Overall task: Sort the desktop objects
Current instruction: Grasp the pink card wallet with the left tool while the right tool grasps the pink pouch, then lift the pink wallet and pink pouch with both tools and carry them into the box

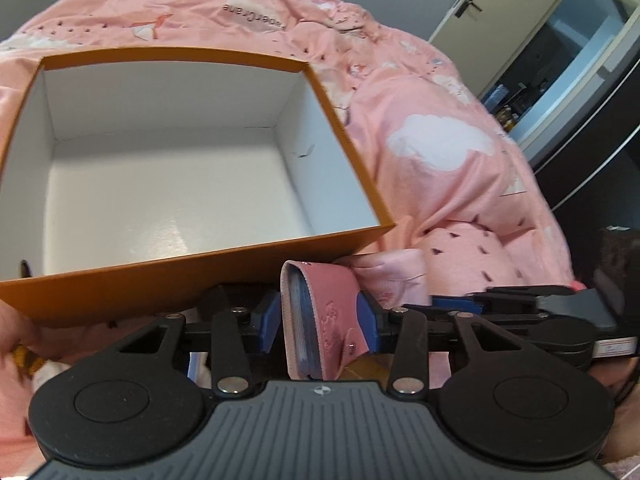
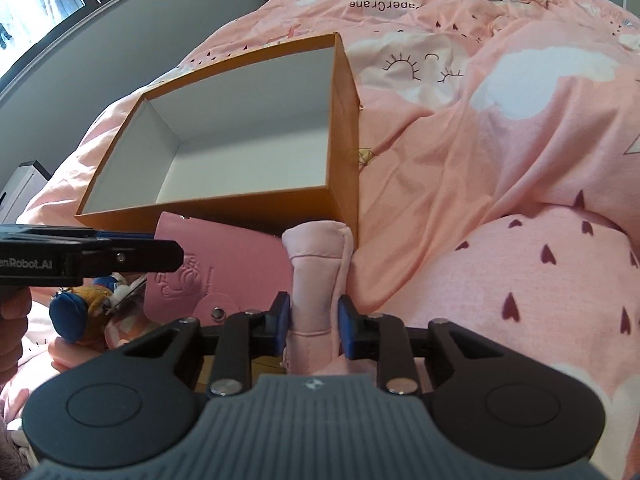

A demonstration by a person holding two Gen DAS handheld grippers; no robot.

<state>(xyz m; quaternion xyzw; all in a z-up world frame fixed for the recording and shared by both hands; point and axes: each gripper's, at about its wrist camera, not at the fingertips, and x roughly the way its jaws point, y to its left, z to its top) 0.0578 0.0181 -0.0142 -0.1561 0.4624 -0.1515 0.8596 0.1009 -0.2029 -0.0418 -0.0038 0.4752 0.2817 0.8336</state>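
Observation:
An open orange box (image 1: 120, 284) with a white inside lies on the bed, and nothing shows inside it. My left gripper (image 1: 320, 320) is shut on a pink card wallet (image 1: 328, 304), held on edge just in front of the box's near wall. In the right wrist view my right gripper (image 2: 315, 318) is shut on a pink plush fabric piece (image 2: 316, 268) that stands upright near the box (image 2: 345, 140) corner. The wallet (image 2: 224, 264) and the left gripper (image 2: 168, 254) show to its left. The right gripper (image 1: 424, 304) appears side-on in the left wrist view.
A rumpled pink duvet (image 2: 480, 140) covers the bed, with a heart-print pillow (image 2: 560, 280) at the right. A blue and yellow plush keychain toy (image 2: 80, 304) lies at the lower left, beside a person's hand (image 2: 12, 312). A door (image 1: 500, 12) stands beyond the bed.

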